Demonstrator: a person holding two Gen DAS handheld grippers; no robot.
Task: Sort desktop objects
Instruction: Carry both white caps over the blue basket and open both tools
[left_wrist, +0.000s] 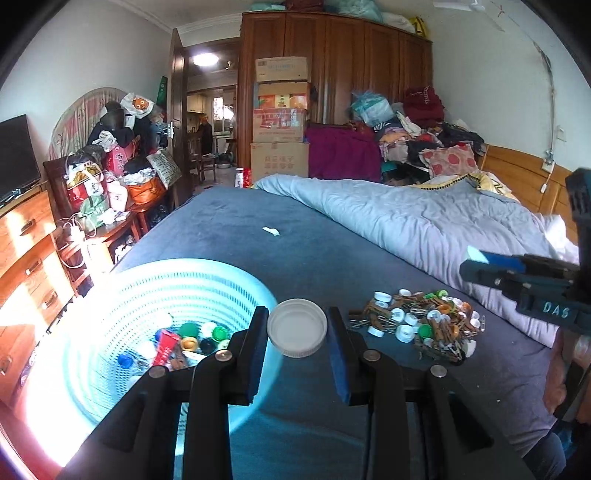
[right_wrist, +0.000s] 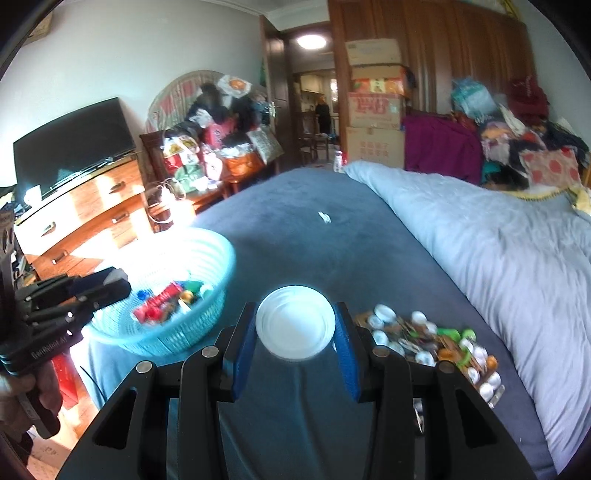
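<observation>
Two white lids, one in each gripper: left gripper (left_wrist: 297, 332) lid (left_wrist: 297, 327), right gripper (right_wrist: 295, 334) lid (right_wrist: 295, 322).

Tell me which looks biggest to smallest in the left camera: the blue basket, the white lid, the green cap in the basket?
1. blue basket
2. white lid, though being close to the camera enlarges it
3. green cap

From where I'm driving this, the basket (right_wrist: 162, 325) sits on the bed (left_wrist: 314, 258) to the left with a bunch of caps (left_wrist: 199, 339) in it, and the loose pile of caps and clips (left_wrist: 417, 325) lies on the bed off to the right. A lid (left_wrist: 297, 328) sits between the left tool's (left_wrist: 297, 332) fingers, right between basket and pile. The quilt (left_wrist: 424, 229) is bunched along the bed's right side behind the pile, and the dresser (right_wrist: 85, 218) with the TV (right_wrist: 70, 147) on it stands left of the bed.
</observation>
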